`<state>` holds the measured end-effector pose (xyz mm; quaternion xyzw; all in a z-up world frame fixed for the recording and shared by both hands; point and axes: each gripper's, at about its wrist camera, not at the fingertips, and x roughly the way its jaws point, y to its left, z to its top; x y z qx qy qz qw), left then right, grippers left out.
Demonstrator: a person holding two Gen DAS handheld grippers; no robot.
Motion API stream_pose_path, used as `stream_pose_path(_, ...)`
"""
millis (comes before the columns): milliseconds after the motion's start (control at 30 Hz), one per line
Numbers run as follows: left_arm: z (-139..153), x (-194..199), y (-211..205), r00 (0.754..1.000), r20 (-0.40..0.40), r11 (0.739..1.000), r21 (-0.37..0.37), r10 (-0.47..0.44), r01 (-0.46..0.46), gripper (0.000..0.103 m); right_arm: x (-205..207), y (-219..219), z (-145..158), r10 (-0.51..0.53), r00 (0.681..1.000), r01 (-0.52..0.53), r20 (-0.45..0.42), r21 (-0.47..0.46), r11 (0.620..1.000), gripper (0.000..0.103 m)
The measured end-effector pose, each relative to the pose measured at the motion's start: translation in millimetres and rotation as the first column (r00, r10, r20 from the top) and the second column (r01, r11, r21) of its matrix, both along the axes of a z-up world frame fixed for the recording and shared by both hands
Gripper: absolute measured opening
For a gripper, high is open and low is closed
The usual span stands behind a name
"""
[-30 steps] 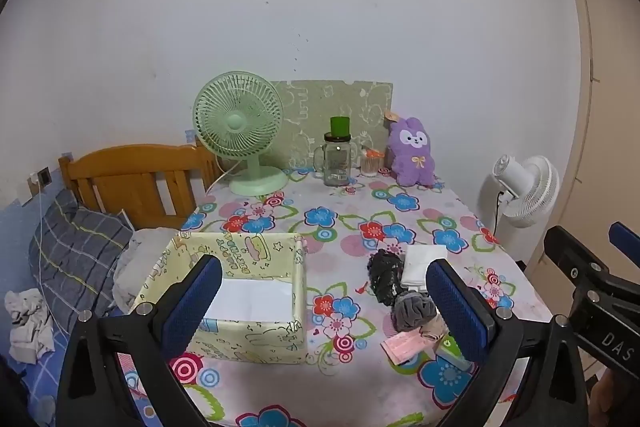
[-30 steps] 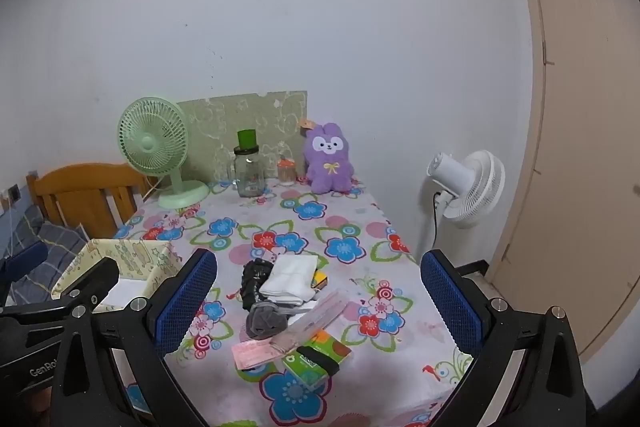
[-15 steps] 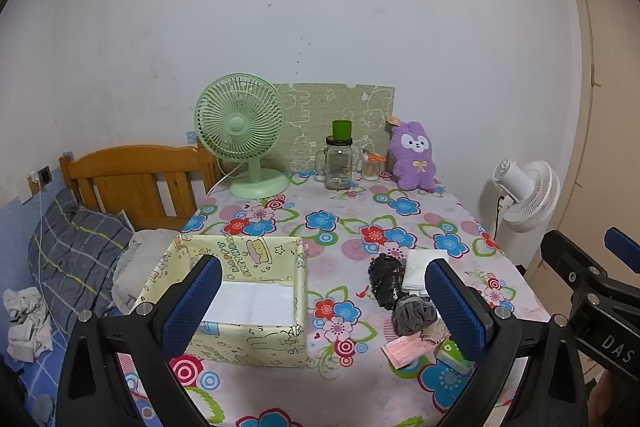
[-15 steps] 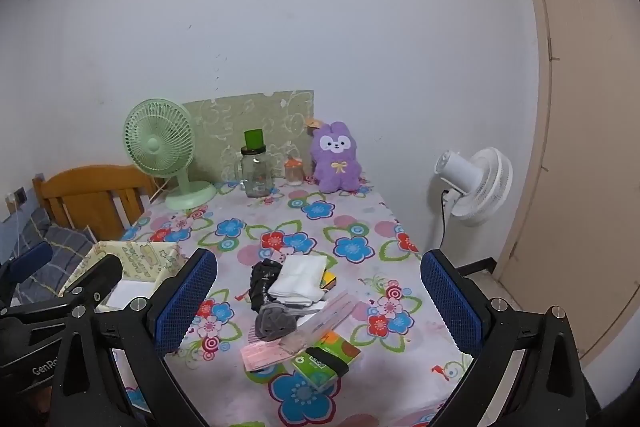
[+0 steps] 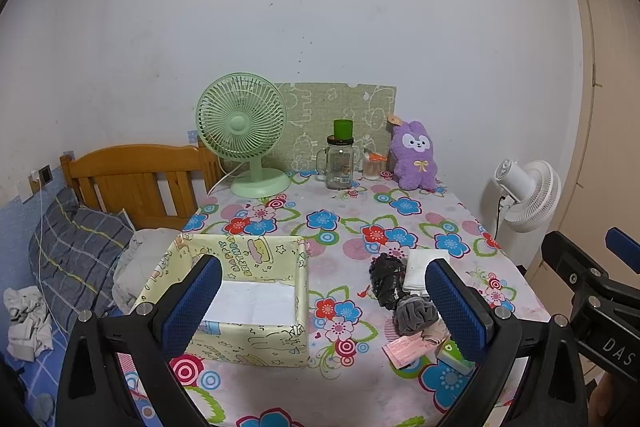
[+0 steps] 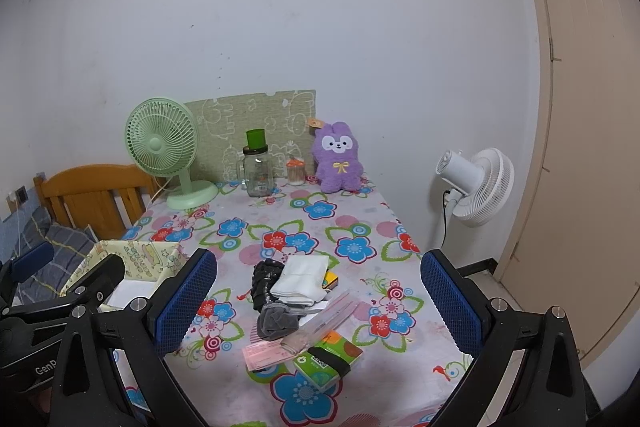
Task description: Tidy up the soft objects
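Note:
On the flowered tablecloth (image 6: 352, 227) lies a small heap: a black cloth (image 6: 266, 281), a folded white cloth (image 6: 302, 279) and a grey scrunchie (image 6: 276, 323). The same heap shows in the left wrist view, with the black cloth (image 5: 386, 281), white cloth (image 5: 420, 271) and scrunchie (image 5: 416, 315). A yellow cartoon-print fabric box (image 5: 244, 295) stands open to their left, white paper on its floor. A purple plush rabbit (image 6: 339, 159) sits at the back. My left gripper (image 5: 322, 301) hangs open before the box, empty. My right gripper (image 6: 318, 301) is open and empty in front of the heap.
A green tissue pack (image 6: 328, 357), pink slips (image 6: 266, 351) and a clear tube (image 6: 328, 319) lie near the heap. A green desk fan (image 5: 244, 131), a glass jar (image 5: 340, 163) and a swab pot (image 6: 296, 173) stand at the back. A white floor fan (image 6: 478, 187) and a door stand right, a bed left.
Both grippers have drifted slightly up and back, so the table sits a little lower and farther in each view. Nothing on the table has moved.

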<state>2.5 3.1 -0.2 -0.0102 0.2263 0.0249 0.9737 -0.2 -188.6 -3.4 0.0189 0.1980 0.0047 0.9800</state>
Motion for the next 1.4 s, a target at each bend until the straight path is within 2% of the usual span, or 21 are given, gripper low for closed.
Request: stream_pose_path(1400,7.4,0.5,0.8,1.000,0.007,1.000,0.007,0.003,-0.003,0.100,-3.4,-0.8,4.5,0.004,1.000,-0.004,0.005,0.010,1.000,0.103)
